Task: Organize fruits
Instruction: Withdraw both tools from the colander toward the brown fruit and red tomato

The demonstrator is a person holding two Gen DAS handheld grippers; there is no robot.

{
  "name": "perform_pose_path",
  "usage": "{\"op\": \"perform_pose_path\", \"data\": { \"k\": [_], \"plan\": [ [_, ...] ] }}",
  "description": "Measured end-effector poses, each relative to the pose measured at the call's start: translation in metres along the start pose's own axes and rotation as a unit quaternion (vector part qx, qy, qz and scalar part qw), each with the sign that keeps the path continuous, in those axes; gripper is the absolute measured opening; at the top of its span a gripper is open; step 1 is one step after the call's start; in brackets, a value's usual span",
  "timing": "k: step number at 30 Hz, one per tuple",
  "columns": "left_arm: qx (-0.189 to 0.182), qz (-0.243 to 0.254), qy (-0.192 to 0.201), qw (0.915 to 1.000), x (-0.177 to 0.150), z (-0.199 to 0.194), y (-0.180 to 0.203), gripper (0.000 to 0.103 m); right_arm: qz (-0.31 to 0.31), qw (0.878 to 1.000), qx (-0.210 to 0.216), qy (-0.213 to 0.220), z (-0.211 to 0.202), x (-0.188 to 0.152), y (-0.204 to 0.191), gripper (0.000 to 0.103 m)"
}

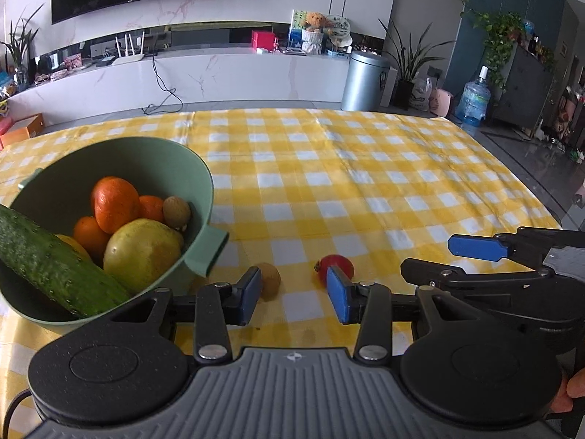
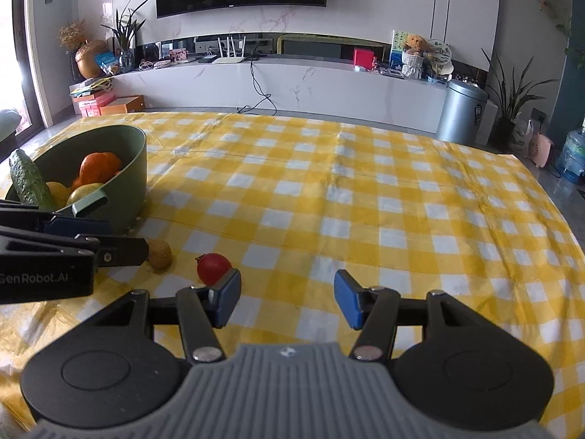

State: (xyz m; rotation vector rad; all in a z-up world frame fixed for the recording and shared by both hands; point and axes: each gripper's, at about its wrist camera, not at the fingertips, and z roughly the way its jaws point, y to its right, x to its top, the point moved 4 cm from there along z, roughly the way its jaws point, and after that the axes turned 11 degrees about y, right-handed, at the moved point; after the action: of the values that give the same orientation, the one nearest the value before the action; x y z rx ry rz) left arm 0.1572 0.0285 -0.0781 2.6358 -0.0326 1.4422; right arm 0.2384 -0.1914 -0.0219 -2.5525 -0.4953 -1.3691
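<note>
One yellow checked tablecloth (image 2: 365,197), marble wall (image 2: 365,0)

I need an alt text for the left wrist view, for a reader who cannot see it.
The open left gripper hovers over a yellow checked tablecloth, with a small brown fruit and a red tomato lying just past its blue fingertips. At left, a green bowl holds oranges, a yellow fruit and a cucumber; the right gripper enters from the right.

1. A matt green plastic bowl (image 1: 199,179) is seen left of the left gripper (image 1: 294,292).
2. A rough, bumpy cucumber (image 1: 55,267) skin is shown.
3. A glossy, smooth tomato (image 2: 214,267) is seen ahead.
4. The creased checked tablecloth (image 2: 365,201) looks slightly shiny.
5. Matt blue pads (image 1: 338,298) are fitted on grainy black plastic.
</note>
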Motion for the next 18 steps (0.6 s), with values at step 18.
{"op": "perform_pose_path", "data": {
  "k": [18],
  "plan": [
    [0.057,0.049,-0.004,0.9972,-0.028,0.027,-0.002,0.048,0.0,0.998,0.059,-0.009,0.036,-0.006,-0.018,0.039]
  ]
}}
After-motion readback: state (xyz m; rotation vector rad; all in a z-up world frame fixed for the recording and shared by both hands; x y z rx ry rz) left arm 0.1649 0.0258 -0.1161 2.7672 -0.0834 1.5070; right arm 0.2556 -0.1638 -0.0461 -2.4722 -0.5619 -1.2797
